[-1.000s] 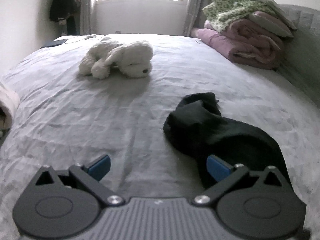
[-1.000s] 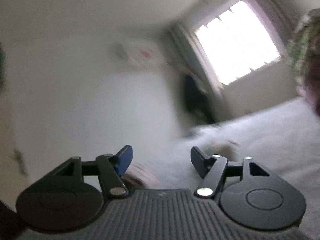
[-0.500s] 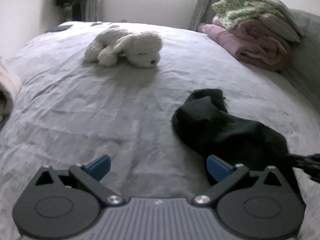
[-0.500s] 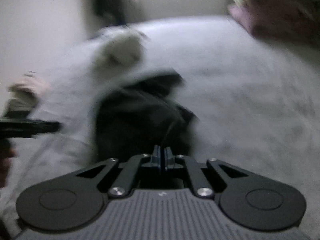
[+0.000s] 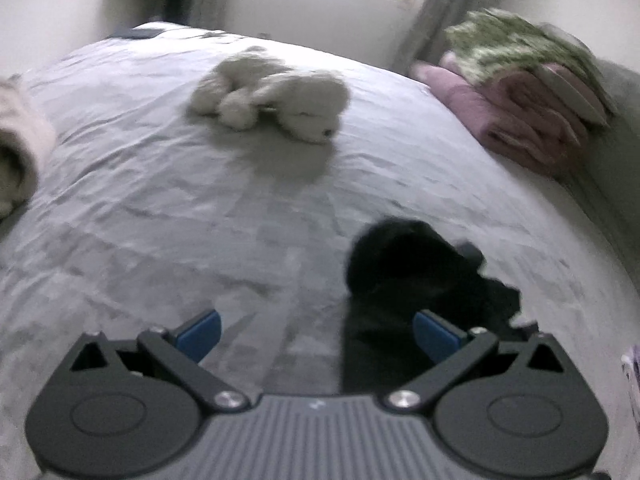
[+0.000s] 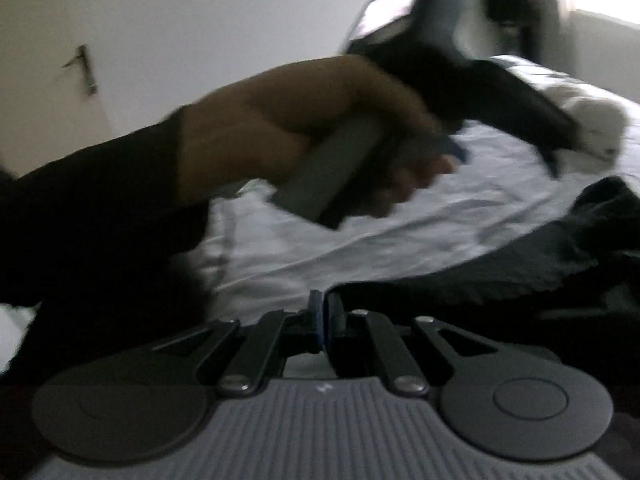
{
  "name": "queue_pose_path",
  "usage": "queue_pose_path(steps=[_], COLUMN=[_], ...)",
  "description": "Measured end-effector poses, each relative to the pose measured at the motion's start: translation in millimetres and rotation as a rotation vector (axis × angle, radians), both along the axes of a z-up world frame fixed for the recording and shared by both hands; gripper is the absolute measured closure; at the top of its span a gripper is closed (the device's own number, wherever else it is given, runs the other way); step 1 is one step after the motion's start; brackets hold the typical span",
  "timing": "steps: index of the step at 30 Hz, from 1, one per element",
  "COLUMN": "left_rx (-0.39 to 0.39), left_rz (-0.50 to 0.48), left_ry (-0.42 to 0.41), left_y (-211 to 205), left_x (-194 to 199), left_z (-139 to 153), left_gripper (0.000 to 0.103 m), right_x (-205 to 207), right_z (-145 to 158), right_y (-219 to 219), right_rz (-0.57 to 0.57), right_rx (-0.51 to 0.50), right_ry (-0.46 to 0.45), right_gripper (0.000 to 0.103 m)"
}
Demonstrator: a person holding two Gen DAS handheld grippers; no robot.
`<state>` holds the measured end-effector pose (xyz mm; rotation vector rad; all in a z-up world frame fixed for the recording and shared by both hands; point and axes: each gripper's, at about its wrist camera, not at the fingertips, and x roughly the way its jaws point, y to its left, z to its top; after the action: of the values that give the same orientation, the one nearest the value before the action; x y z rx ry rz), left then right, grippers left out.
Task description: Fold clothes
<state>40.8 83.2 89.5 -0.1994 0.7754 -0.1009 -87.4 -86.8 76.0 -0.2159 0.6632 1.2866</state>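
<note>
A crumpled black garment (image 5: pixel 400 272) lies on the grey bed sheet (image 5: pixel 200 220), right of centre. My left gripper (image 5: pixel 316 334) hovers open over the sheet, its right blue pad (image 5: pixel 434 338) above the garment's near edge. In the right wrist view my right gripper (image 6: pixel 322 316) is shut, low at the garment's (image 6: pixel 520 276) left edge. Blur hides whether any cloth is pinched between its pads. Across that view a person's hand (image 6: pixel 304 120) in a dark sleeve holds the left gripper's handle.
A white plush dog (image 5: pixel 272 92) lies further up the bed. Folded pink and green blankets (image 5: pixel 520 92) are stacked at the right against the headboard. A beige cloth (image 5: pixel 16 152) sits at the left edge. A door handle (image 6: pixel 82 68) shows on the wall.
My right gripper went from open to shut and swung from facing the wall down to the bed beside the black garment. The left gripper stayed open and shifted slightly. The garment's right side has bunched up.
</note>
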Motion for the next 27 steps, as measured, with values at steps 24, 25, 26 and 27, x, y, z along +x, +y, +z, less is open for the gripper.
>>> queue_pose_path(steps=[24,25,26,27], left_rx=[0.207,0.163,0.126,0.096], left_rz=[-0.311,-0.283,-0.248,-0.207], left_ry=[-0.085,-0.062,-0.050,-0.047], left_y=[-86,-73,-60,-46], left_x=[49,52,54,55], left_z=[-36,-36,-34,-30], left_gripper=[0.067,0.084,0.093,0.093], right_x=[193,191,187,182], right_z=[-46,-41,-34,-22], right_y=[-170,-171,-171,-174], right_rz=[-0.842,-0.850,-0.859,-0.867], right_rx=[-0.097,-0.084,-0.068,-0.038], right_ry=[0.233,0.215,0.195,0.161], right_gripper=[0.090,0.091,0.091,0.092])
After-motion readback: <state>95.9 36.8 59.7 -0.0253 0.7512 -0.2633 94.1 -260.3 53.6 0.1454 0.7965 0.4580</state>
